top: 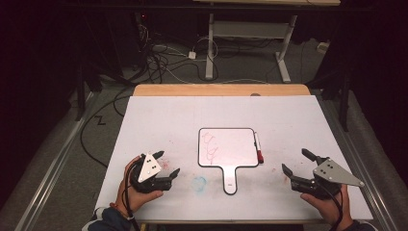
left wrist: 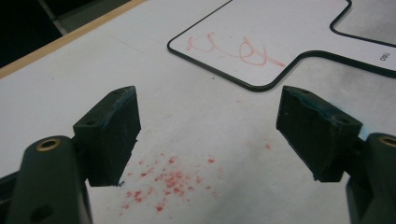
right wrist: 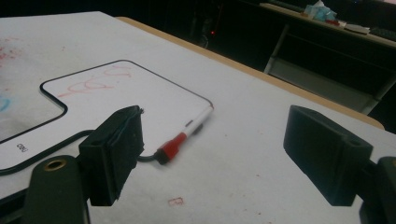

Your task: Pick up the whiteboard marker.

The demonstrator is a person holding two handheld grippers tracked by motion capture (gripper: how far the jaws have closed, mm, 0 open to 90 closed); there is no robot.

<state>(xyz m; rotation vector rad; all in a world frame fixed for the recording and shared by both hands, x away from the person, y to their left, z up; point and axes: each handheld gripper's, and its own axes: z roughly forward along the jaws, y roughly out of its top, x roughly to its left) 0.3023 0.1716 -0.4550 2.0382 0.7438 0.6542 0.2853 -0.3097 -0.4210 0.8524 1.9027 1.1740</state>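
Observation:
A small paddle-shaped whiteboard (top: 226,147) with a black rim lies in the middle of the table, its handle toward the person. Red scribbles (top: 210,146) mark its left side; they also show in the left gripper view (left wrist: 233,49) and the right gripper view (right wrist: 93,81). A white marker with a red cap (top: 258,148) lies along the board's right edge, seen too as the marker (right wrist: 184,135). My left gripper (top: 167,163) rests open on the table, left of the board. My right gripper (top: 297,161) is open at the right, apart from the marker.
The table is covered by a white sheet (top: 163,115) with red speckles (left wrist: 163,184) under the left gripper and a blue smudge (top: 199,182) near the handle. A wooden edge (top: 221,90) runs along the far side. Cables (top: 159,57) and a desk frame (top: 250,33) lie beyond.

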